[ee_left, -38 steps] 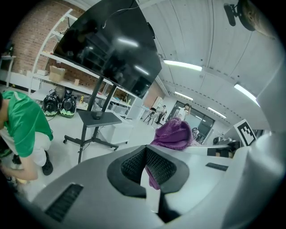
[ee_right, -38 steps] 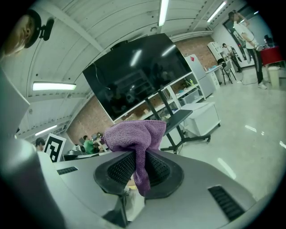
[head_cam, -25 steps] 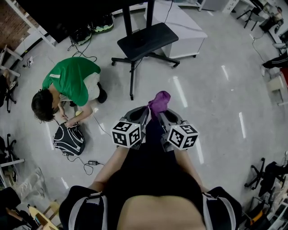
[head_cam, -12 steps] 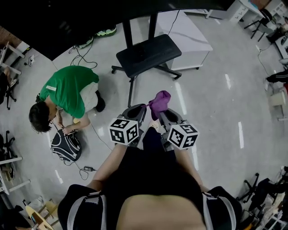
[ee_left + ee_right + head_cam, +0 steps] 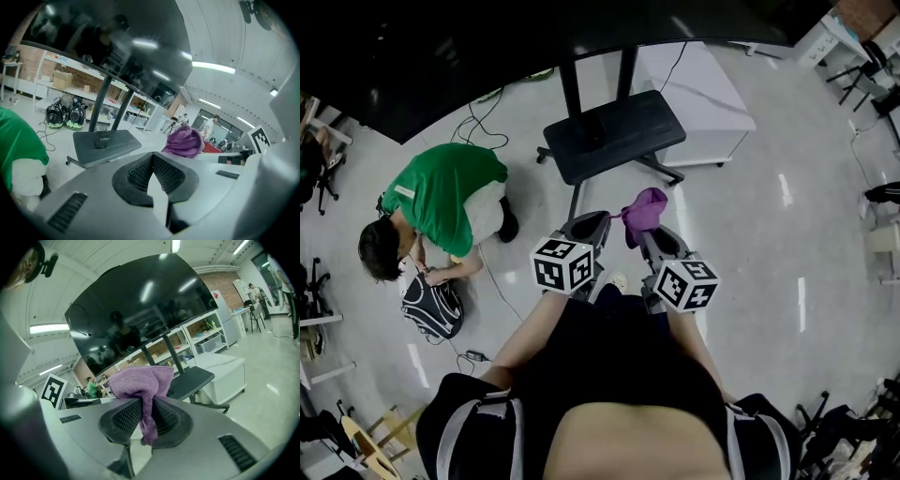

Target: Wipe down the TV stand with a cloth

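Left gripper (image 5: 153, 164): clenched on nothing, jaws pressed together.
Right gripper (image 5: 146, 412): clamped on purple cloth (image 5: 140, 378), bunched above the jaws.
Cloth: held in air, near but apart from TV stand (image 5: 614, 134).
Marker cubes (image 5: 564, 266): black-and-white square patterns.

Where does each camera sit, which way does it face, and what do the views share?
Head view: on the person's head, facing steeply down at the floor, TV stand, left gripper, right gripper, own forearms and torso.
Left gripper view: on the left gripper, looking along its shut, empty fingers toward the TV stand.
Right gripper view: on the right gripper, looking along fingers shut on the cloth.
Shared: TV stand and cloth show in all three.
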Demonstrator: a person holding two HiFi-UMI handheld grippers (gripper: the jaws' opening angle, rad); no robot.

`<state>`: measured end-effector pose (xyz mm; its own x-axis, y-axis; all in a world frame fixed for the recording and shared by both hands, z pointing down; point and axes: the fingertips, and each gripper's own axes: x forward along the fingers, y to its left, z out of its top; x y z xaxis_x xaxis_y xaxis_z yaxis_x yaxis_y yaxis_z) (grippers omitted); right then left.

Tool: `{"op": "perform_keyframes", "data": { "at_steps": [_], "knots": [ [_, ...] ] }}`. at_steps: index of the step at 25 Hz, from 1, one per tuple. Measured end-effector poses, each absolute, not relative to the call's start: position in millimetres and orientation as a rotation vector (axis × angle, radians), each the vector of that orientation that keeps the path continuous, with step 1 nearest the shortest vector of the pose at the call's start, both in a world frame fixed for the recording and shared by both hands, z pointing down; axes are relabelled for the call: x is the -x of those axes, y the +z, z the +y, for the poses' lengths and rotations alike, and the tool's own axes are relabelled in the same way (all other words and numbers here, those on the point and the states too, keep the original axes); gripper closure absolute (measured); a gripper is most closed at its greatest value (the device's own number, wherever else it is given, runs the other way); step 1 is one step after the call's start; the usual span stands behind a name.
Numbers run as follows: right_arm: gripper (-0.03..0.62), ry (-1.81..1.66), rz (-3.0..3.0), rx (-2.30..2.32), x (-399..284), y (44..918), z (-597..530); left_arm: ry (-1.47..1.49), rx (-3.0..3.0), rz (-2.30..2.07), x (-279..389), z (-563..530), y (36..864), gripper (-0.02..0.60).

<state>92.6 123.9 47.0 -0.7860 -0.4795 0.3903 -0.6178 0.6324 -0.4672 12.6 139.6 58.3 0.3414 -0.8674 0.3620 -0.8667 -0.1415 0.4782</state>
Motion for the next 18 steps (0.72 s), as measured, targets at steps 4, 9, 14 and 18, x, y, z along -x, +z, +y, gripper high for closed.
{"op": "perform_keyframes", "data": {
  "at_steps": [4,9,14,18],
  "knots": [
    [0.525,0.798,-2.629,-0.839,-83,51,101,-0.010,-1.970,-1.538,-5,118,64,0.575],
    [0.525,0.681,-2.668,-0.691,-48,45,67,-0.024,-1.940,-1.585,17,100,62,0.575],
    [0.525,0.595,-2.716,-0.596,5,36,33,-0.045,-1.896,-1.649,56,77,58,0.575],
    [0.525,0.532,-2.738,-0.570,53,34,10,-0.055,-1.870,-1.683,97,57,61,0.575]
  ]
}}
